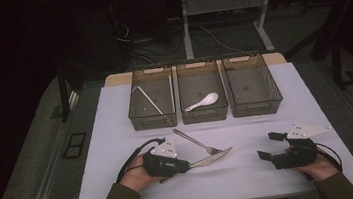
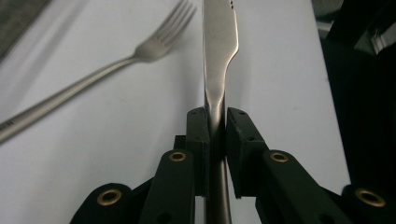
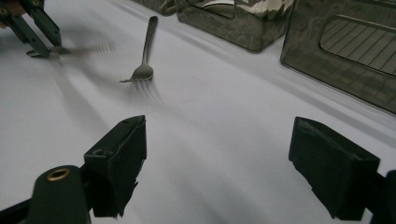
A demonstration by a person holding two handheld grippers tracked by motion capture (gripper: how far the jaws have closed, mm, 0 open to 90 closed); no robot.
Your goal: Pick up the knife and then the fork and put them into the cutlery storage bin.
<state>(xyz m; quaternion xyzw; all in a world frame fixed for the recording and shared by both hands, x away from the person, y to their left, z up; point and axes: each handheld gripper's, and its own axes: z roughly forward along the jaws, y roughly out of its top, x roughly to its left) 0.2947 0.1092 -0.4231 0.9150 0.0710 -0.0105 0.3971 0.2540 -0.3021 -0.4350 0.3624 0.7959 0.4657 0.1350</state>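
Though gripped, knife [image 2: 219, 42] within left tool [image 2: 217, 116].

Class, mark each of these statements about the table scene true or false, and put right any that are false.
1. The left tool is shut on the knife. True.
2. The right tool holds the fork. False: its jaws stand open with nothing between them, and the fork lies on the table.
3. The white spoon lies in the middle bin. True.
4. The right bin holds chopsticks. False: nothing shows in it; the thin sticks are in the left bin.
5. The fork lies inside a bin. False: it lies on the table in front of the bins.
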